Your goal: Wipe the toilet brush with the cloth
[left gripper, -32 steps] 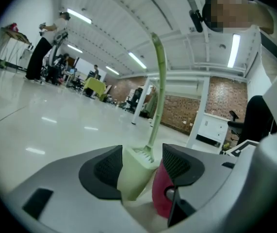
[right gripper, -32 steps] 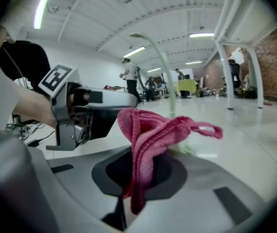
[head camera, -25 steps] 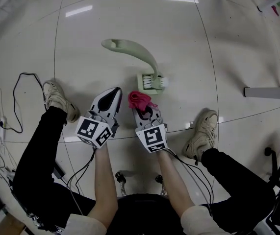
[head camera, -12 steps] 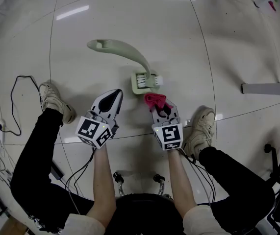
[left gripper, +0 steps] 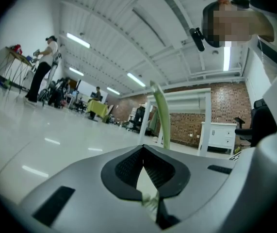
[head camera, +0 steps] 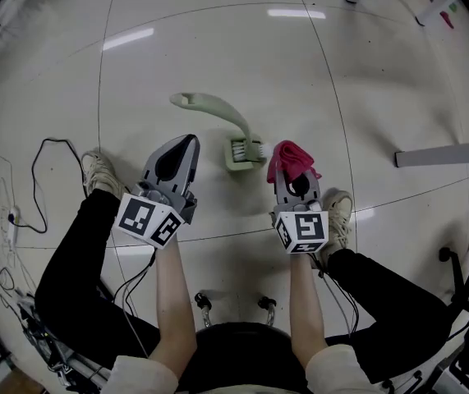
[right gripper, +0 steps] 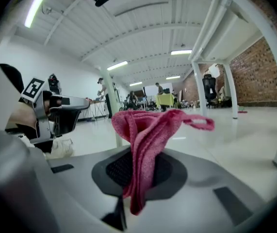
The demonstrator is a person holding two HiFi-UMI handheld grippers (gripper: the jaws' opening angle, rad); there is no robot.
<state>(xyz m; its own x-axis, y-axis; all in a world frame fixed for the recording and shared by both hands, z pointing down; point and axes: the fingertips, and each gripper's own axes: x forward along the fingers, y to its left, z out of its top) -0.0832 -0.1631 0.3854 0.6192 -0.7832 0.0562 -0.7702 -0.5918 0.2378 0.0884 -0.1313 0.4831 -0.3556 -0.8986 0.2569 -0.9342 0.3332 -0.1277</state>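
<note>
A pale green toilet brush (head camera: 246,151) rests on the tiled floor between my two grippers, and its curved handle (head camera: 209,103) runs away to the upper left. My left gripper (head camera: 189,141) is shut and holds nothing, its tip left of the brush head. In the left gripper view the handle (left gripper: 160,113) shows as an upright green strip beyond the closed left gripper (left gripper: 143,147). My right gripper (head camera: 290,164) is shut on a pink cloth (head camera: 293,156), just right of the brush head. The cloth (right gripper: 150,130) bunches up out of the right gripper (right gripper: 139,155).
The person's shoes (head camera: 98,171) (head camera: 338,210) flank the grippers. A black cable (head camera: 47,171) loops at the left. A grey bar (head camera: 448,155) lies at the right, a chair base (head camera: 462,259) below it. A white cabinet (left gripper: 223,135) and people stand far off.
Both grippers have lifted off the floor. The right one carried the pink cloth from below the brush head to its right side. The left stayed shut beside the brush.
</note>
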